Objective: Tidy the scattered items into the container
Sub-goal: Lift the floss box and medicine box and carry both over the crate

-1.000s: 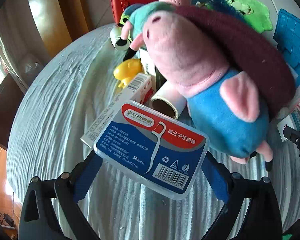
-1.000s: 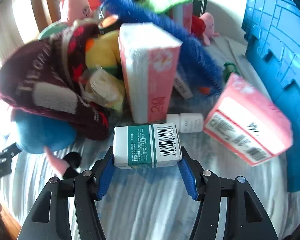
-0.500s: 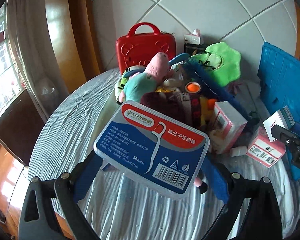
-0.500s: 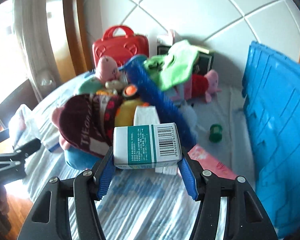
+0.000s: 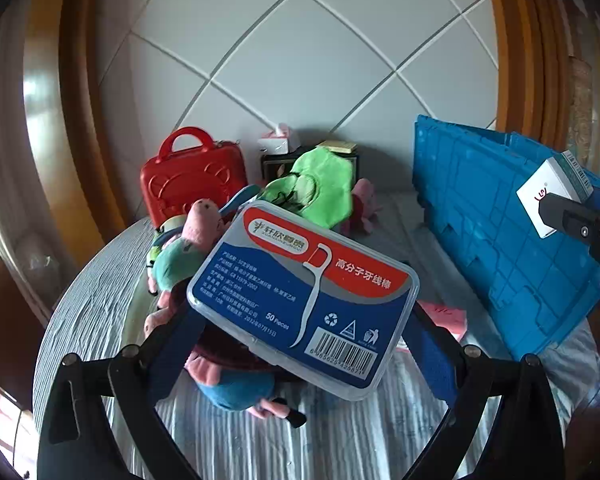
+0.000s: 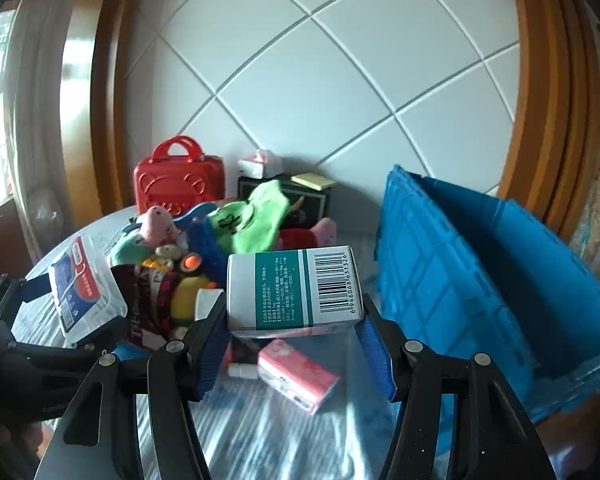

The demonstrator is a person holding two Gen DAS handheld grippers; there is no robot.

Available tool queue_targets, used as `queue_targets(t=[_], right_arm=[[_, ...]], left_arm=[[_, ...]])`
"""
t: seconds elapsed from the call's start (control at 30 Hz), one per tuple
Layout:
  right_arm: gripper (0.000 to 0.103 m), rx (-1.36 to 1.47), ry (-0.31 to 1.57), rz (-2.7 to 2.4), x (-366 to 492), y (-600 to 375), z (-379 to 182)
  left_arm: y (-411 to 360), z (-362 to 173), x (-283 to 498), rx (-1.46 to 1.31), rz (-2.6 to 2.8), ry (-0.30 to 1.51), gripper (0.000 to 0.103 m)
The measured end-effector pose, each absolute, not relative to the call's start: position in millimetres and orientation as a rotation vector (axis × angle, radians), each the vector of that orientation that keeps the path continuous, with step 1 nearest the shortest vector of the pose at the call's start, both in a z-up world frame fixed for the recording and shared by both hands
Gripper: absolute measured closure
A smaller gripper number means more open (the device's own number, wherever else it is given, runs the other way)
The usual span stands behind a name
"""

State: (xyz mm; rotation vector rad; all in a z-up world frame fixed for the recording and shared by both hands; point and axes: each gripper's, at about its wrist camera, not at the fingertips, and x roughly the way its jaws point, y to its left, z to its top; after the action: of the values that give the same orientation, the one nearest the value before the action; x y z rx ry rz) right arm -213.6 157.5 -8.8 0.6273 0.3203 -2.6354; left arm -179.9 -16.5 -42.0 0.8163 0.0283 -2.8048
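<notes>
Left view: our left hand-held gripper [image 5: 302, 334] clamps the clear plastic floss-pick box [image 5: 300, 300] above the plush pile [image 5: 192, 248], blue ribbed plastic crate [image 5: 496, 232] to the right.

Right view: our right hand-held gripper [image 6: 294, 346] pinches the green-and-white cardboard medicine box [image 6: 292, 290] beside the crate [image 6: 452, 280]. Both lifted higher than before.

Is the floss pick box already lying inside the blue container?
No, the floss pick box is clamped between the fingers of the left gripper above the table, to the left of the blue container.

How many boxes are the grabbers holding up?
2. The floss box is in the left gripper; the green-and-white box is in the right gripper.
</notes>
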Motion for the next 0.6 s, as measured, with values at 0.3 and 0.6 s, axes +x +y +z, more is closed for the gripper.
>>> queue_targets(t=[0.3,0.6], right_arm=[[0.043,0.524,0.303,-2.826,-234,257,44],[0.043,0.451,0.389,-2.891,-308,390,75]], left_arm=[[78,19,-219,0.675,-2.992,-0.068,0.005],[228,80,-305,0.601,-3.102,-0.068,0.005]])
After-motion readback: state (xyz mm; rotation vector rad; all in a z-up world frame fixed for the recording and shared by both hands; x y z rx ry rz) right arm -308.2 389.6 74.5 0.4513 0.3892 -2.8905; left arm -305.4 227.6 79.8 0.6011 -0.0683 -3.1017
